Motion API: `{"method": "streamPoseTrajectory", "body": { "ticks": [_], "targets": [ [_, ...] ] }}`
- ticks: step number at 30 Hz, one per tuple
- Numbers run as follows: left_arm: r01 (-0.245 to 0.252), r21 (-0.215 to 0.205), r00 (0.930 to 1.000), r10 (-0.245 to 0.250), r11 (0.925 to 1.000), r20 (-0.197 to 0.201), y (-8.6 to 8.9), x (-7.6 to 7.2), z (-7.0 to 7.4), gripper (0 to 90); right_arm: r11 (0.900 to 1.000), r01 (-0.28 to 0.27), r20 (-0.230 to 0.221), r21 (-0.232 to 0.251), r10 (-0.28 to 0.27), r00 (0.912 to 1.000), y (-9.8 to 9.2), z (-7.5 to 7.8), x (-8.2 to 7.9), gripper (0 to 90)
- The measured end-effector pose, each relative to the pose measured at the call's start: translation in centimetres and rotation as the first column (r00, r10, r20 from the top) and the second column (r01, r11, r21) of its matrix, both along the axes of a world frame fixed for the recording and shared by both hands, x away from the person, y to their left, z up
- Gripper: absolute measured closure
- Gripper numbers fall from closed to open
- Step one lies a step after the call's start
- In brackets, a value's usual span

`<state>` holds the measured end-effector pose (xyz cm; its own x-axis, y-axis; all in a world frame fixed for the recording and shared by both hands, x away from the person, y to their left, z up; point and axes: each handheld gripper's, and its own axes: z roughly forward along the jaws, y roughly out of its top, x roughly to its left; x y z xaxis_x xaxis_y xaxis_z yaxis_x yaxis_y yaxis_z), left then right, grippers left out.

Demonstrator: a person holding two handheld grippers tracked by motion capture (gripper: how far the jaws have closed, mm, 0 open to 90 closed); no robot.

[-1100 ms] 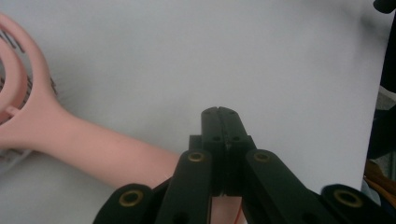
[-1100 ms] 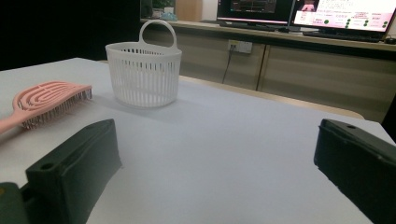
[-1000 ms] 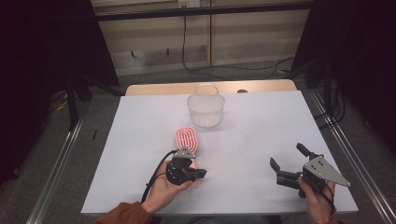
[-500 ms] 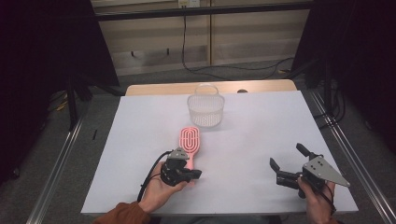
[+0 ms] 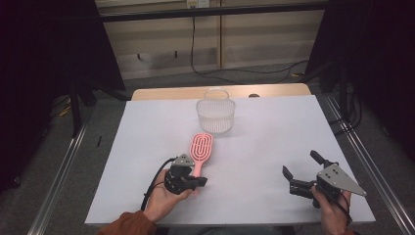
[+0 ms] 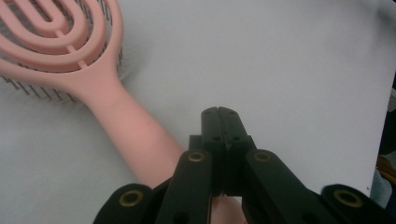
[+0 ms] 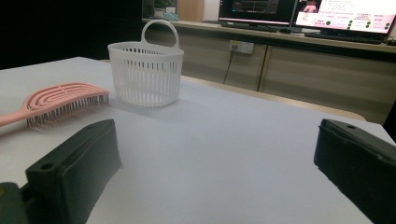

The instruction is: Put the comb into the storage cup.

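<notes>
A pink hairbrush (image 5: 200, 147) lies bristles down on the white table (image 5: 269, 127), its head toward a white slotted basket (image 5: 216, 115) at the far middle. My left gripper (image 5: 199, 182) rests in an upturned hand at the handle's near end. In the left gripper view its jaws (image 6: 222, 114) are shut tip to tip with nothing between them, and the brush (image 6: 70, 51) handle runs down under them on the left. My right gripper (image 5: 301, 165) stands open at the near right, empty. The right gripper view shows its wide gap (image 7: 215, 163), with the brush (image 7: 60, 100) and basket (image 7: 145, 74) beyond.
A wooden table edge (image 5: 161, 93) sits behind the white one. Metal rails (image 5: 63, 166) run along both sides on the floor, and cables (image 5: 230, 73) trail behind. A bench with lit monitors (image 7: 345, 14) stands beyond the table.
The left hand and its gripper have slid slightly left. The brush has swung a little, its head now leaning more to the right. The right gripper has stayed put.
</notes>
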<state>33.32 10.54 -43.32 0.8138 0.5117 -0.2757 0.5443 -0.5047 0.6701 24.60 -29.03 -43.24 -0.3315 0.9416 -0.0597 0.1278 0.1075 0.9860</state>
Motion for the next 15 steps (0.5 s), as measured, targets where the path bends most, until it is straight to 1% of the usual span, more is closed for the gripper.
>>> {"method": "streamPoseTrajectory", "body": {
  "ticks": [4, 7, 8, 10, 15],
  "targets": [
    [-0.003, 0.001, 1.0, 0.003, 1.0, -0.002, 0.14, 0.06, -0.02, 90.0, 1.0, 0.001, 0.0, 0.001, -0.001, 1.0, 0.0, 0.0, -0.03, 0.0],
    [-0.003, 0.014, 1.0, 0.003, 0.9999, -0.005, 0.4, 0.14, 0.1, 90.0, 1.0, -0.001, 0.0, -0.002, 0.001, 1.0, -0.01, 0.0, -0.02, 0.0],
    [-0.007, 0.009, 1.0, 0.007, 0.9999, -0.002, 0.48, 0.1, 0.08, 90.0, 1.0, -0.002, 0.0, -0.002, 0.002, 1.0, -0.01, 0.0, -0.02, 0.0],
    [-0.009, 0.015, 1.0, 0.009, 0.9998, 0.002, 0.65, 0.05, 0.14, 90.0, 1.0, -0.003, -0.001, -0.001, 0.003, 1.0, 0.0, 0.0, -0.03, 0.0],
    [-0.016, 0.016, 0.9999, 0.016, 0.9998, -0.003, 0.84, 0.14, 0.12, 90.0, 1.0, -0.001, 0.0, 0.0, 0.001, 1.0, 0.02, 0.0, -0.03, 0.0]
  ]
}}
